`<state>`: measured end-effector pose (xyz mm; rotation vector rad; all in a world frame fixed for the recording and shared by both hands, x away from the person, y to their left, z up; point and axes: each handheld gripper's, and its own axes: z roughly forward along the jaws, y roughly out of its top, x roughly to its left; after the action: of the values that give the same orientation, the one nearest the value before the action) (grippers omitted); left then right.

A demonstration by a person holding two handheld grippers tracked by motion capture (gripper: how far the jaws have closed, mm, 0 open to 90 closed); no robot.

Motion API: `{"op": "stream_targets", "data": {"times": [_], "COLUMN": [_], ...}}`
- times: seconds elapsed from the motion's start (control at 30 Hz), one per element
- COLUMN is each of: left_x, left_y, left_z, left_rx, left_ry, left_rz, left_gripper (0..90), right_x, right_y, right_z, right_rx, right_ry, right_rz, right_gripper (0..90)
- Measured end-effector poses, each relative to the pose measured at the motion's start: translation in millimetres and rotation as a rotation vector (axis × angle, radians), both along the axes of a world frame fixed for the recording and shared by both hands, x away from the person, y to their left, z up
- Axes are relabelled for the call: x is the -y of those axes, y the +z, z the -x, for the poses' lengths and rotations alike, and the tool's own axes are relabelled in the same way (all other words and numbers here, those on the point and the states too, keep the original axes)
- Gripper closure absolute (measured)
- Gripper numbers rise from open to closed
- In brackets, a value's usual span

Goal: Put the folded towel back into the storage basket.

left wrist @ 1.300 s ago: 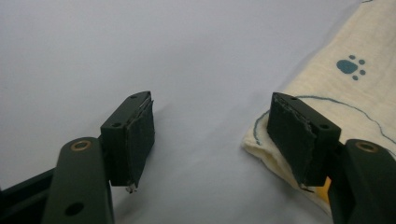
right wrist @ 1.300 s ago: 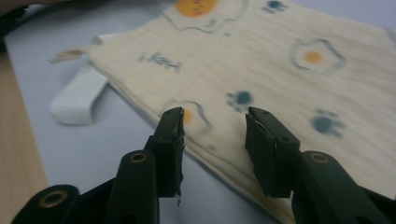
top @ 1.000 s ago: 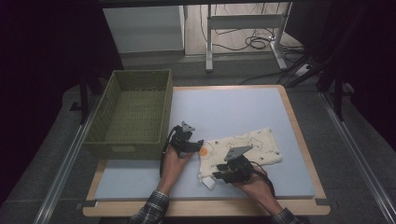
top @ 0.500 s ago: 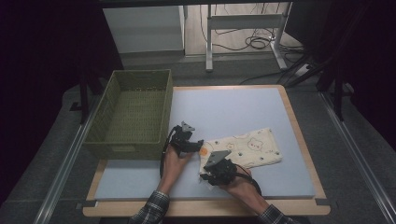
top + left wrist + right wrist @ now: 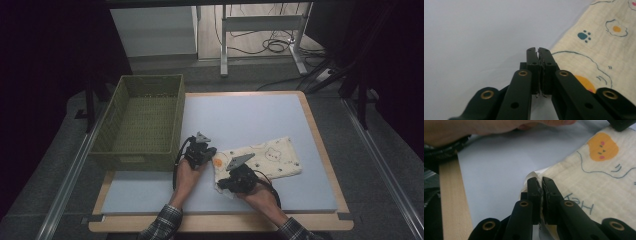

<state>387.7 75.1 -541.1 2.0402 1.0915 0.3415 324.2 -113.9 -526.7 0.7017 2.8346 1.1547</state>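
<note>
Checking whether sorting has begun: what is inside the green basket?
The green basket shows just its own woven floor and walls in the high view; no cloth lies in it. The near wall hides a strip of floor behind it. The printed cloth lies on the mat.

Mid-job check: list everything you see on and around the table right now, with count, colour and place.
cloth: one, cream with egg and paw prints, flat on the mat's near right part
basket: one, olive green, woven, at the table's left, beside the mat
mat: one, pale blue-grey, covering the tabletop
table: one, light wood edge around the mat
cables: several, black, on the floor beyond the table
left gripper: one, black, jaws shut at the cloth's left edge; a thin edge seems pinched between them
right gripper: one, black, jaws shut on the cloth's near left corner
hands: two, each holding a gripper, plaid sleeves at the table's near edge
</note>
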Motion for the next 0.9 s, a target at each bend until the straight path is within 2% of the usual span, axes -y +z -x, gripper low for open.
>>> {"op": "stream_targets", "data": {"times": [0.03,0.17,0.3,0.4,0.43,0.53,0.6,0.73,0.8,0.9], "left_x": [-0.1,-8.0,-5.9,2.2,5.3,15.5,22.8,30.0,29.7,20.0], "left_y": [2.6,11.6,16.0,19.4,20.7,23.2,24.9,27.2,28.2,28.3], "left_z": [2.3,7.9,7.6,5.3,4.9,1.9,-1.9,-4.4,-2.6,3.7], "left_rx": [0.021,0.056,0.074,0.101,0.121,0.146,0.152,0.14,0.118,0.105], "left_ry": [0.022,0.067,0.061,0.046,0.04,0.035,0.027,0.004,-0.01,0.013], "left_rz": [-0.032,-0.014,-0.01,0.0,0.001,-0.006,-0.011,0.015,0.016,0.016], "left_gripper": [89.6,89.7,89.6,89.4,89.5,90.0,90.0,90.0,90.0,86.9], "right_x": [-0.6,-8.8,-6.3,5.5,13.7,21.0,29.6,45.4,49.5,52.0], "right_y": [0.6,8.6,13.5,16.3,18.1,19.9,21.6,22.8,22.1,19.8], "right_z": [-0.4,0.1,0.1,1.0,1.8,2.2,2.7,2.5,1.4,-0.1], "right_rx": [-0.002,0.007,0.016,0.019,0.031,0.035,0.043,0.053,0.05,0.037], "right_ry": [0.001,0.015,0.009,-0.014,-0.028,-0.039,-0.056,-0.098,-0.106,-0.112], "right_rz": [-0.006,-0.045,-0.063,-0.094,-0.101,-0.109,-0.116,-0.14,-0.14,-0.142], "right_gripper": [85.2,85.2,85.1,84.9,84.8,84.8,84.8,84.9,84.9,84.9]}}
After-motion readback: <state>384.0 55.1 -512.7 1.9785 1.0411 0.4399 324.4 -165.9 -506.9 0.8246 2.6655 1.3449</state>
